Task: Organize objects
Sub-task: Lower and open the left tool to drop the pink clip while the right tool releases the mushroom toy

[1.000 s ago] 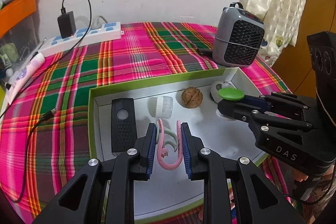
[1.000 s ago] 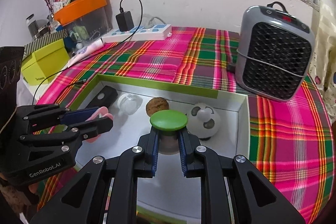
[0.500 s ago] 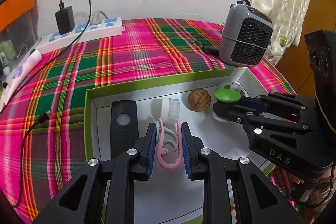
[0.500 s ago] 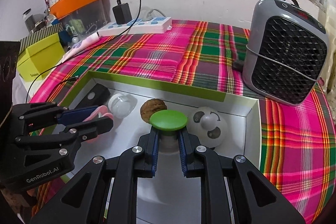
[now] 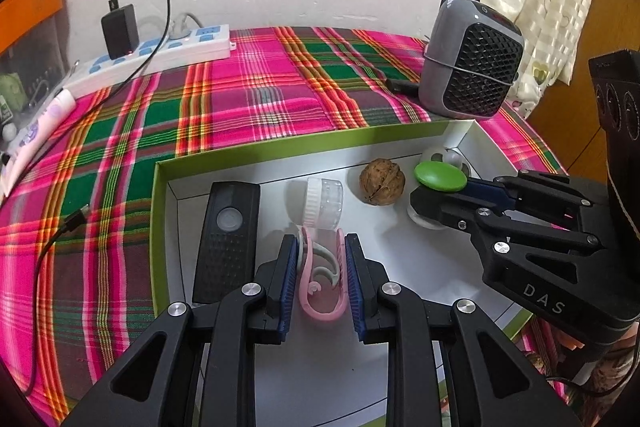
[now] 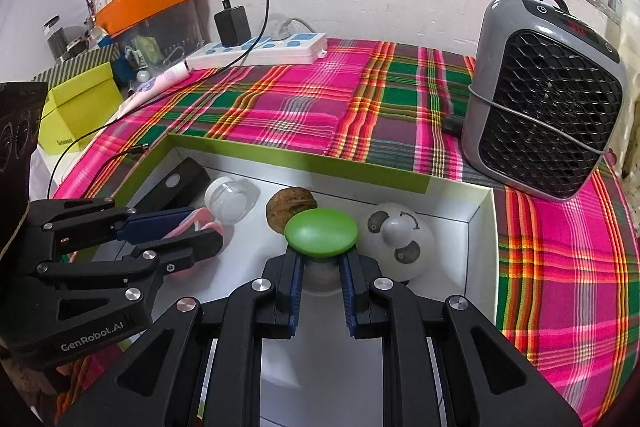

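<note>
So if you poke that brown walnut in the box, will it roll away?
Probably a little. The walnut is roundish and sits loose on the smooth white floor of the box, so a poke could set it wobbling along. Its lumpy, wrinkled shell would likely stop it soon, and the box wall behind it should catch it. It looks hard, so it likely won't squash.

Both cameras ride on the handheld grippers, angled down and close over the white box (image 5: 460, 137). Left one's on the left, right one's on the right, and both catch the walnut (image 6: 290, 209) plus each other's gripper.
</note>
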